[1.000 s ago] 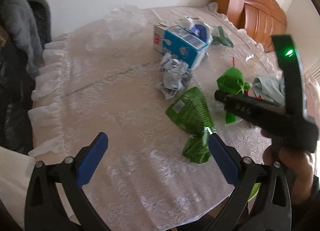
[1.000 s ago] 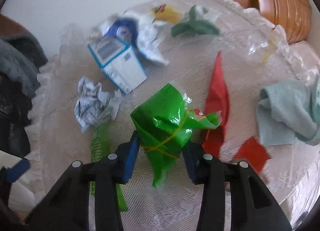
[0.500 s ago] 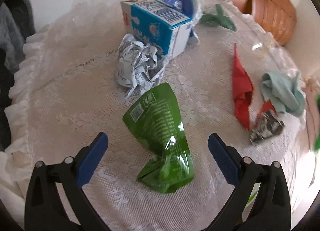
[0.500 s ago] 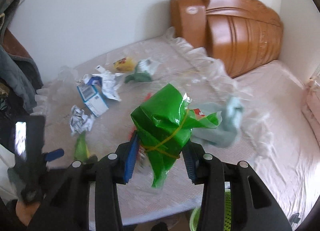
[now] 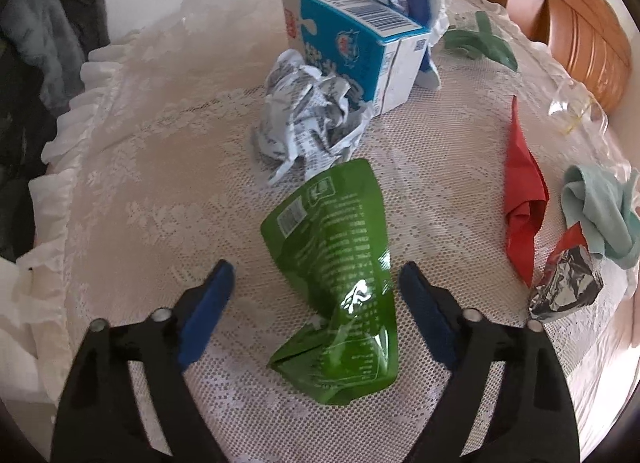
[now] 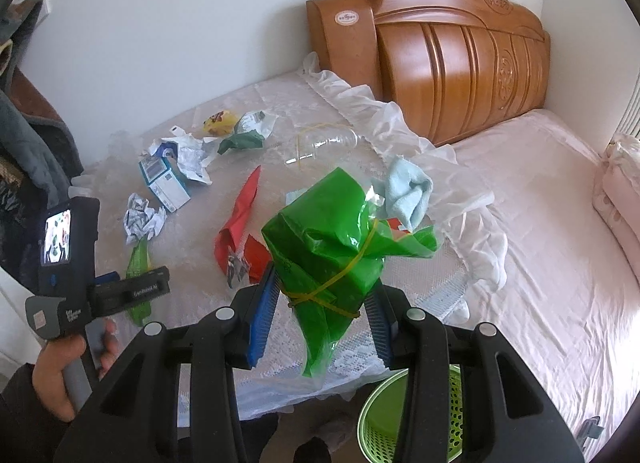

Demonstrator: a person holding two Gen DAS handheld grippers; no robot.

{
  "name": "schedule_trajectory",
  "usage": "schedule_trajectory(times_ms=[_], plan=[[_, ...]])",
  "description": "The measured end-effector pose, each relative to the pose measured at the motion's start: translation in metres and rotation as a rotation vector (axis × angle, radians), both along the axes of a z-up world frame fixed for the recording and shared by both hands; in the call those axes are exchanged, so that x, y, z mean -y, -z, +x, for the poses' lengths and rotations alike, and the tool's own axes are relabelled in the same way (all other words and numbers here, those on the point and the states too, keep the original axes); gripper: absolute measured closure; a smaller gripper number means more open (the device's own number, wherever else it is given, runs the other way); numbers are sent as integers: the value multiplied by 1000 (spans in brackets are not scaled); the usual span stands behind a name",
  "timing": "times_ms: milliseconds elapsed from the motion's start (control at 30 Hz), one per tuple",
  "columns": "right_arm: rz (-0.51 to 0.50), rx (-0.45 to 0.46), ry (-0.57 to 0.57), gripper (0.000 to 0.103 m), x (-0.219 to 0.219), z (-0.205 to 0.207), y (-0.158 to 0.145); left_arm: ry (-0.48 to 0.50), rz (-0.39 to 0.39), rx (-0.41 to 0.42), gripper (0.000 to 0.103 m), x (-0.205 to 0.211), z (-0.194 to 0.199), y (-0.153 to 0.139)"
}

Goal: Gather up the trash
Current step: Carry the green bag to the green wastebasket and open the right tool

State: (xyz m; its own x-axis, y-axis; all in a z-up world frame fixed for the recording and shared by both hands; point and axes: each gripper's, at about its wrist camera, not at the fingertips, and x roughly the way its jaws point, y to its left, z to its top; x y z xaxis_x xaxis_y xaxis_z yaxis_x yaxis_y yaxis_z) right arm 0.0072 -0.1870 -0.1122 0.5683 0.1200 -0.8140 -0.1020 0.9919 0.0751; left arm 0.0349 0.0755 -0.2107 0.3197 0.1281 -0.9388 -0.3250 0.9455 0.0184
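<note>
Green foil fills both views. Nearest you, the left gripper (image 5: 312, 299) straddles the flattened green pouch (image 5: 340, 263) lying on the lace cloth (image 5: 160, 183); its jaws have just been closing in, but the blue pads (image 5: 208, 303) stand clear of the film on both sides. The pouch looks empty, light and slick, so I'd pinch it across the crumpled lower end, where the folds give some bite, not the smooth printed face. Your right gripper (image 6: 320, 315) is clenched on the green wrapper bundle (image 6: 332, 247) tied with a yellow band, held in the air near the green basket (image 6: 380, 423) below. Farther off lie the crumpled paper (image 5: 312, 119), soft and easy to squeeze, then the stiffer blue carton (image 5: 352, 51).
</note>
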Motion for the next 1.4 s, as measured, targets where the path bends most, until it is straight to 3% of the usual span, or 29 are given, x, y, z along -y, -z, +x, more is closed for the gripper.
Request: schedule_trajectory(times_ms=[100,233,367,667,933,1167,1233,1300,1333,1400], plan=[[12,-1,-3,61,3,-4,0,-7,0,8,36,0,-4,-2],[18,3,1,61,8,-8,0,-2,-16,5,61,3,-7,-6],[28,10,18,61,15,-13,-1,9,-32,13,67,5,-11,-12],[22,45,99,61,44,-35,-7,93,-31,63,68,24,-19,-42],[-34,15,240,60,103,-90,3,394,-109,123,68,98,-42,-87],[-24,-150,356,60,139,-127,71,675,-154,115,67,186,-64,-95],[-31,-217,383,54,146,-130,100,727,-151,102,67,203,-68,-93],[-61,-262,428,19,153,-134,121,779,-153,86,67,221,-74,-91],[-77,-278,455,13,158,-137,129,799,-152,79,67,228,-75,-90],[-72,-305,507,12,171,-144,139,842,-149,66,67,247,-84,-87]])
